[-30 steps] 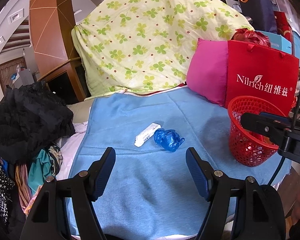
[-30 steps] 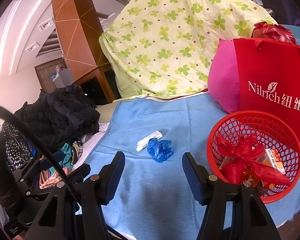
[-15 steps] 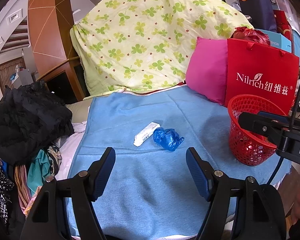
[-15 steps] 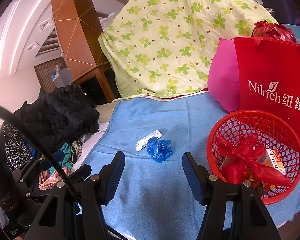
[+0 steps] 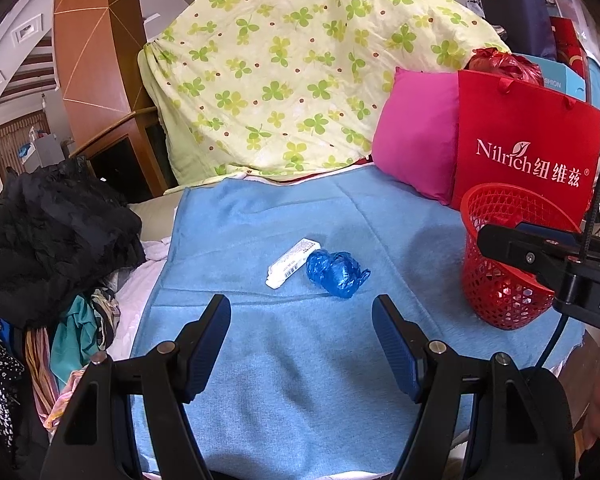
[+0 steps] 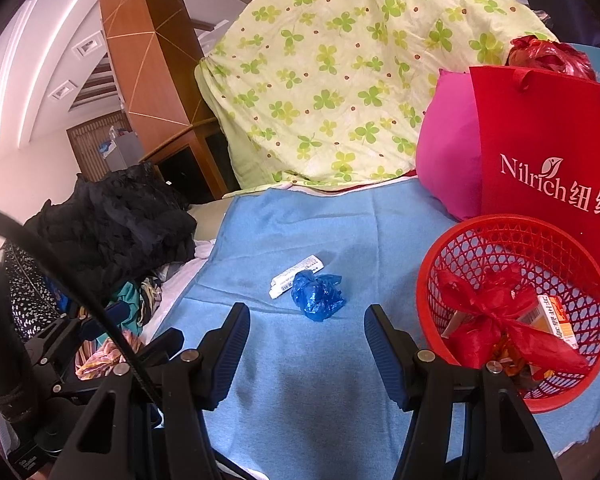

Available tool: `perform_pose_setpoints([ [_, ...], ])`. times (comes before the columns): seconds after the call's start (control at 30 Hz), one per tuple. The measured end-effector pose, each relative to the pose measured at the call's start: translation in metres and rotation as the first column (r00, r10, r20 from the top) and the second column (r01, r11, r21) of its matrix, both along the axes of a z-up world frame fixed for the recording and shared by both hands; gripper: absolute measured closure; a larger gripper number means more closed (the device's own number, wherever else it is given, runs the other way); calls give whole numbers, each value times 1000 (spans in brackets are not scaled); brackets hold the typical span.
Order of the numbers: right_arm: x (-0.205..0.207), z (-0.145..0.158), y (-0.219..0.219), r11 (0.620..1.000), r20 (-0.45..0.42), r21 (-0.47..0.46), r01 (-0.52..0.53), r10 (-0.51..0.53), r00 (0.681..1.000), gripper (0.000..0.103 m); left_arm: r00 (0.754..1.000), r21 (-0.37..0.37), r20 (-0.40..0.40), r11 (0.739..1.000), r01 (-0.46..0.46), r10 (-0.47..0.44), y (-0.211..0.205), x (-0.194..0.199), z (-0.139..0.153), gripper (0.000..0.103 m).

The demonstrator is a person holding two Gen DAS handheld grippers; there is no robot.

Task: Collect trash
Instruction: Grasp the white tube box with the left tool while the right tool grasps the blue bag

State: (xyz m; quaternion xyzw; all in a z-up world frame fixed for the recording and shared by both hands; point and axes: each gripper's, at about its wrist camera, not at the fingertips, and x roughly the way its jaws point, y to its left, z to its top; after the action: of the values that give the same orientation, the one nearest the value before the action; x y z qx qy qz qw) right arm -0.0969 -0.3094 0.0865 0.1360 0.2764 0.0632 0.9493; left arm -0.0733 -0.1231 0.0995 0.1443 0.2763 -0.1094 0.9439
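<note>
While two pieces of trash are lying out on the blue cloth (image 5: pixel 284 360), the job is being judged as partly done. A crumpled blue plastic wad (image 5: pixel 334 274) and a small white wrapper (image 5: pixel 291 263) are sitting touching each other near the middle of the cloth, well apart from the red basket (image 6: pixel 480 236) at the right edge. Inside that basket, a crumpled red bag (image 6: pixel 496 312) and a small orange-and-white box (image 6: pixel 556 320) are already being held, so some collecting is showing as finished. Both leftover pieces are being left untouched for now.

Nothing is being carried: the left gripper (image 5: pixel 302 318) is being held with its jaws wide apart and empty, hovering short of the two pieces, and the right gripper (image 6: pixel 308 326) is likewise being kept spread with nothing between its pads, close to the blue wad. Around the work area, a pink cushion (image 5: pixel 416 148), a red shopping bag (image 5: pixel 528 144) and a clover-print sheet (image 5: pixel 300 72) are standing behind.
</note>
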Motion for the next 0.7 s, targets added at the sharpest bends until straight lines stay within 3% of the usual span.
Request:
perform_pose_setpoints([
  [0.4, 19, -16, 2, 1000, -43, 4, -7, 7, 999, 39, 998, -5, -63, 1000, -10, 10, 9, 22, -23, 28],
  [0.7, 57, -47, 7, 1000, -126, 15, -18, 19, 992, 39, 966, -15, -215, 988, -153, 146, 60, 75, -74, 28],
])
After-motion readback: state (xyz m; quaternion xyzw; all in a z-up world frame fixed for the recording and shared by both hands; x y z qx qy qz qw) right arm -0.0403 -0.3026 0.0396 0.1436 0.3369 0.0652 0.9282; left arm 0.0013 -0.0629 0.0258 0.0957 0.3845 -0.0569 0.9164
